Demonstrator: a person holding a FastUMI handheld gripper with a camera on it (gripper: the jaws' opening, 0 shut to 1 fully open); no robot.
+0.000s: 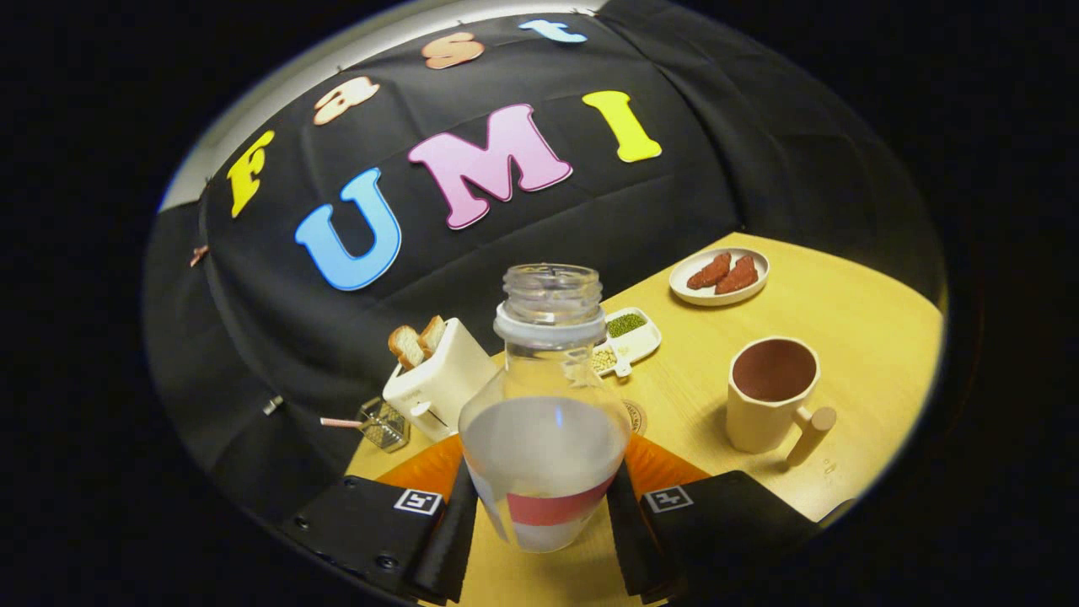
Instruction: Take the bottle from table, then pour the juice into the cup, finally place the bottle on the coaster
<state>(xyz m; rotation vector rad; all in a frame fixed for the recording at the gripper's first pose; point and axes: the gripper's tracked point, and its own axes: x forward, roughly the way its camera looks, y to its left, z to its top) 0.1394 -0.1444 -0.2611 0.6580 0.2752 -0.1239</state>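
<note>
The claw (544, 514) is squeezing the bottle (546, 421). One black finger (451, 539) presses on one side of the bottle's fat lower part and the other finger presses on the other side, so the bottle sits tight between them. The grip is low down, near the red band. That looks like a good place to hold, because the bottle is wide there and most of its weight is there.

The bottle has no cap, so its mouth is open and ready for pouring. It is partly full of pale juice. It stands almost straight up, which keeps the juice from spilling. I cannot tell if its bottom touches the desk (868, 337) or is lifted a little.

The cup (771, 392) stands on the desk beyond the fingers and off to one side, near the bottle but not touching it. Its open top faces up and its handle points away from the bottle, so nothing blocks the way for pouring. Inside it looks dark, and I cannot tell if any juice is in it.

A small round thing peeks out just behind the bottle. It may be the coaster (636, 416), but most of it is hidden.

Further back are a toaster (438, 384) with bread, a little dish of beans (628, 337) and a plate (719, 276) with food. They stand well apart from the cup, so they should not get in the way.

I think the pouring step comes next.
</note>
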